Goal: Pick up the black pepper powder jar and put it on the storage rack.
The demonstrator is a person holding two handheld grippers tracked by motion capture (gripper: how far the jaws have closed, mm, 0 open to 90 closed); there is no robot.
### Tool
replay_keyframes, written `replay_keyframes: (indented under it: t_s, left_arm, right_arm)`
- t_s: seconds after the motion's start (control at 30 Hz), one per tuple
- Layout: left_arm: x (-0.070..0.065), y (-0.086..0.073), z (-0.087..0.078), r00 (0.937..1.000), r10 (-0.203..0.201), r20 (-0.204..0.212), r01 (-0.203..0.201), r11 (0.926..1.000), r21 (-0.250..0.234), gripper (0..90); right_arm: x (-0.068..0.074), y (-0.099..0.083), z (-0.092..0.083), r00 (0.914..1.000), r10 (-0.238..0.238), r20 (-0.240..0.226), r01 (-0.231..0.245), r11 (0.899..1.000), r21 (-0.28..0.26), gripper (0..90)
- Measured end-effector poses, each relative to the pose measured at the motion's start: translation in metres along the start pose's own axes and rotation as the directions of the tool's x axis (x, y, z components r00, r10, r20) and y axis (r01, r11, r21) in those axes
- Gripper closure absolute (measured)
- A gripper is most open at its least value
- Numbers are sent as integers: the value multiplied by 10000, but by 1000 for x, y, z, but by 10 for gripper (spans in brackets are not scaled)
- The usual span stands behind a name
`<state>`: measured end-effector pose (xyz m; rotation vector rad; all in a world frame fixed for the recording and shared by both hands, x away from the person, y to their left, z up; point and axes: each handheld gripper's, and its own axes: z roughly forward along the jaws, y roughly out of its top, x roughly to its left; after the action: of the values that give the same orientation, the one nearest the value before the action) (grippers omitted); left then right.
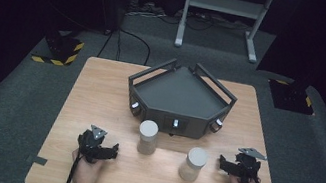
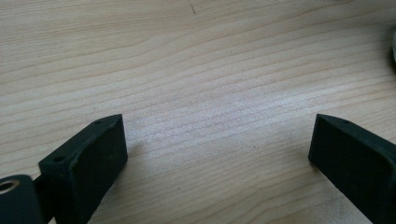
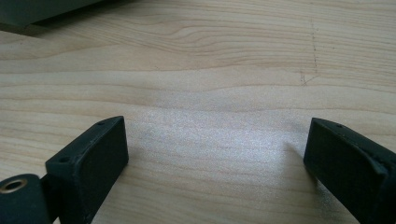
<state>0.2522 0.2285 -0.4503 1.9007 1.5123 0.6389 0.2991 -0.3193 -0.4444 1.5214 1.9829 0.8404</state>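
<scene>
We see the left gripper (image 1: pixel 112 151) with its jaws wide apart, holding nothing, resting low on the wooden surface (image 1: pixel 99 95). The right gripper (image 1: pixel 222 164) is wide too, and empty. Between them stand two pale jars (image 1: pixel 147 137) (image 1: pixel 193 163), lids on. Beyond the jars sits a dark tray (image 1: pixel 178 94), nothing inside.

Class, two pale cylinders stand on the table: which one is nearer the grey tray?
The left cylinder: it stands just before the grey tray, while the right cylinder stands closer to the table's near edge.

High cam overlooks table (image 1: pixel 101 85); gripper cams hug tabletop.
</scene>
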Motion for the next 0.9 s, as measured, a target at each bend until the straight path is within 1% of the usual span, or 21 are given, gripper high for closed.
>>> replay_keyframes:
  t_s: [0.13,0.17,0.37,0.57,0.6,0.63,0.7,0.77,0.8,0.83,0.87,0.9]
  left_arm:
    - [0,0,0,10000,12,25,-12,10000,6,46]
    - [1,0,-1,9999,92,83,-92,10000,23,46]
    - [2,1,0,9996,176,200,-177,9998,70,27]
    - [5,2,0,9986,371,367,-377,9992,162,3]
    - [6,6,-2,9974,518,506,-536,9979,360,3]
    - [6,6,-2,9974,518,506,-536,9979,360,3]
    - [7,6,-3,9961,584,655,-610,9974,389,3]
    - [9,5,-5,9919,727,1039,-770,9963,374,3]
    - [10,4,-6,9904,738,1169,-786,9962,369,2]
    - [12,4,-7,9855,858,1463,-924,9950,385,2]
    - [12,4,-7,9855,858,1463,-924,9950,385,2]
    - [12,4,-8,9824,904,1635,-972,9947,342,2]
  right_arm:
    - [0,0,0,10000,-10,-1,10,10000,-3,60]
    - [0,0,0,10000,-11,0,11,10000,-4,60]
    - [0,0,0,10000,-20,-6,20,10000,-6,60]
    - [0,0,0,10000,-7,-4,7,10000,-2,60]
    - [0,0,0,10000,-23,-4,23,10000,-10,60]
    - [0,0,0,10000,-23,-4,23,10000,-10,60]
    - [0,0,0,10000,-14,-4,14,10000,-12,59]
    - [0,0,0,10000,1,0,-1,10000,-6,59]
    - [0,0,0,10000,22,8,-22,10000,2,59]
    - [0,0,0,10000,20,11,-20,10000,-6,59]
    - [0,0,0,10000,20,11,-20,10000,-6,59]
    - [0,0,0,10000,17,15,-17,10000,-8,59]
